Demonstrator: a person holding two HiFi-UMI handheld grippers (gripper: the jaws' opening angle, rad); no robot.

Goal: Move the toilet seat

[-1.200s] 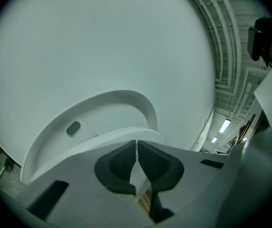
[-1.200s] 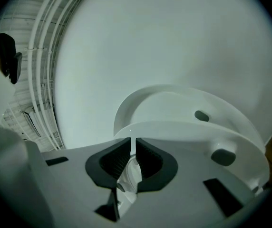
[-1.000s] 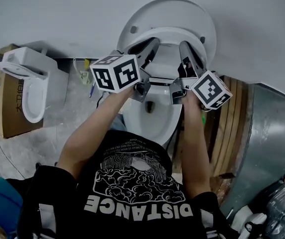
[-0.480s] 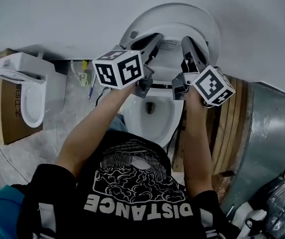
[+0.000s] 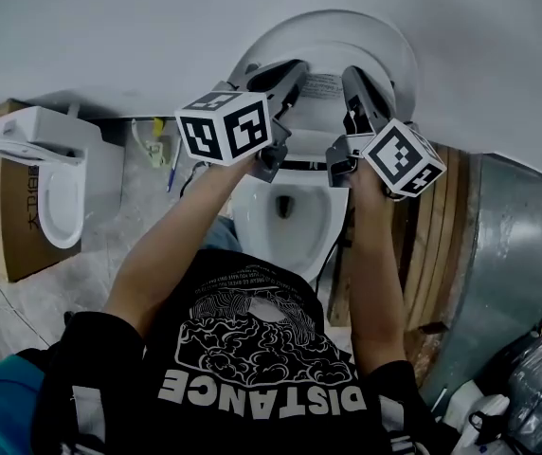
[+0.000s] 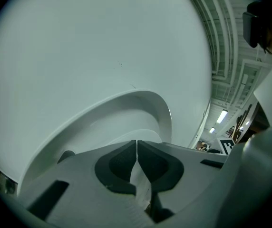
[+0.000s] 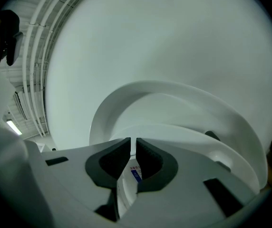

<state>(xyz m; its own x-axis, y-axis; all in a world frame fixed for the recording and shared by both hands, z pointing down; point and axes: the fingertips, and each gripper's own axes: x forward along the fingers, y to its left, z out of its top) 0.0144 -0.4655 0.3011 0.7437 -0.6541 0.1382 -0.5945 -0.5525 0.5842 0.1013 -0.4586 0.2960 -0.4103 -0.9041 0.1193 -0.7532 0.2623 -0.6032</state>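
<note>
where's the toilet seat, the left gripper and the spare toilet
toilet seat (image 5: 320,112), head view, middle of the raised ring
left gripper (image 5: 295,72), head view, tips of its jaws
spare toilet (image 5: 61,190), head view, bowl rim

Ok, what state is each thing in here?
White plastic toilet seat: raised off the bowl, tilted up towards the lid.
White toilet lid: up against the wall.
White ceramic toilet bowl: uncovered.
Left gripper: shut on the seat.
Right gripper: shut on the seat.
</note>
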